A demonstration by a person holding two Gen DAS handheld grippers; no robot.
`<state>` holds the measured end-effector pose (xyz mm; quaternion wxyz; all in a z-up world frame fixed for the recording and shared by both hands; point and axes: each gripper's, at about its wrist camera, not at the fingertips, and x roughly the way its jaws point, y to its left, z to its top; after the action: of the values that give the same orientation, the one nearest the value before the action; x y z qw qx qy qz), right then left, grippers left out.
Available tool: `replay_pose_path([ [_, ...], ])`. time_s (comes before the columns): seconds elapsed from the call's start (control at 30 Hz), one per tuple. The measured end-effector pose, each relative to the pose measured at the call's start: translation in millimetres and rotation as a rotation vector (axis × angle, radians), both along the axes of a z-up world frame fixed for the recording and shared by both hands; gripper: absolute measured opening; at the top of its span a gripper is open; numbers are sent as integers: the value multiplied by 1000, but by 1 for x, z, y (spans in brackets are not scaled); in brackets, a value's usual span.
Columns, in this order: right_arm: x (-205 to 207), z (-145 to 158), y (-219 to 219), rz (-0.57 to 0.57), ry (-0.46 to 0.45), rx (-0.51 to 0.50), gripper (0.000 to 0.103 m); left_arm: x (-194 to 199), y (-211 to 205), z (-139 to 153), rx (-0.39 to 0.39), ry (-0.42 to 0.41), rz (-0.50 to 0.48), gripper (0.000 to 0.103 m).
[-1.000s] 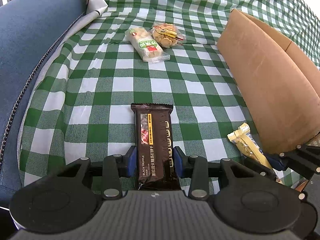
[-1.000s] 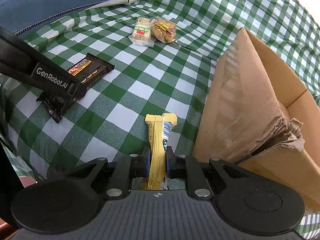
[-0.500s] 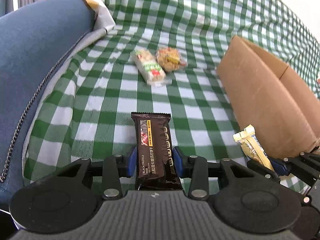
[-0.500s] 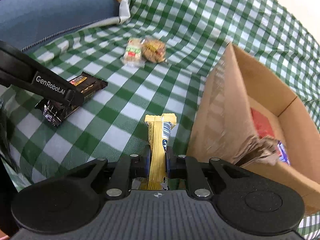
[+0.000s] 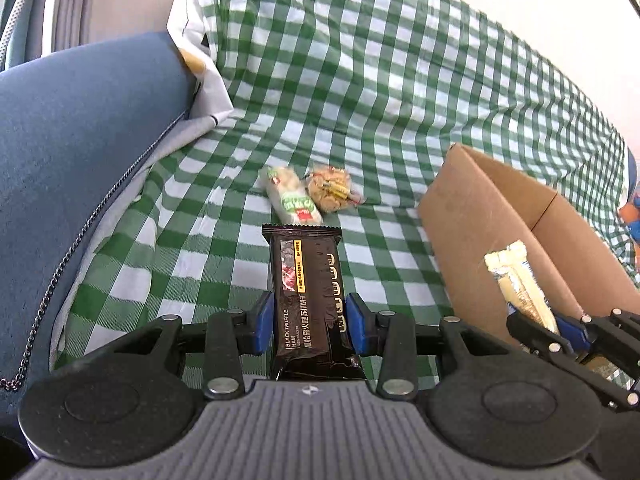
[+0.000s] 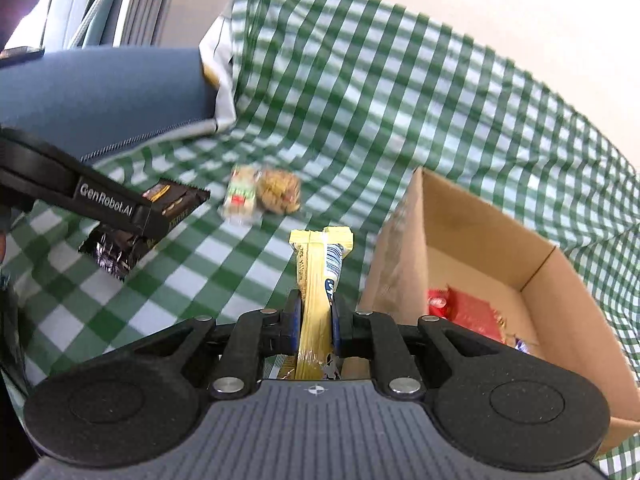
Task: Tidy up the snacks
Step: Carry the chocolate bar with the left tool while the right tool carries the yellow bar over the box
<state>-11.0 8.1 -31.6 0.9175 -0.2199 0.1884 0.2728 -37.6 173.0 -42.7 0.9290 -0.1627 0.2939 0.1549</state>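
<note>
while both hands hover above checked cloth [image 5: 360, 120], left gripper [image 5: 310, 322] clamps black cracker pack [image 5: 308, 292] mid-length; right gripper [image 6: 316, 320] pinches yellow bar [image 6: 320, 276] beside box [image 6: 480, 240]. light, crinkly, crushable, gentle mid-body hold.

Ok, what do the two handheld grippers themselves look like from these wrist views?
Both are matte black plastic linkages with silver rivets and blue finger pads. The left gripper sits ahead of a grey ribbed housing flanked by two round black discs; the right gripper is built the same. Seen from the right wrist view, the left one's finger carries white "GenRobot.AI" lettering. No cables, hands or sleeves are visible.
</note>
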Motion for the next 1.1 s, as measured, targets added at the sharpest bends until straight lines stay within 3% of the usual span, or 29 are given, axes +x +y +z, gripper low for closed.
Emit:
replay_pose_path([
  [0.47, 0, 22, -11, -59, -116, 81, 15, -1, -16, 19, 0, -73, -3, 42],
  [0.6, 6, 36, -18, -98, -189, 79, 15, 0, -23, 28, 2, -97, -17, 42],
  [0.9, 60, 84, -80, -248, -317, 119, 15, 8, -53, 55, -8, -162, -82, 42],
  [1.1, 77, 80, -131, -388, -253, 192, 15, 17, -84, 70, 27, -202, -156, 42],
])
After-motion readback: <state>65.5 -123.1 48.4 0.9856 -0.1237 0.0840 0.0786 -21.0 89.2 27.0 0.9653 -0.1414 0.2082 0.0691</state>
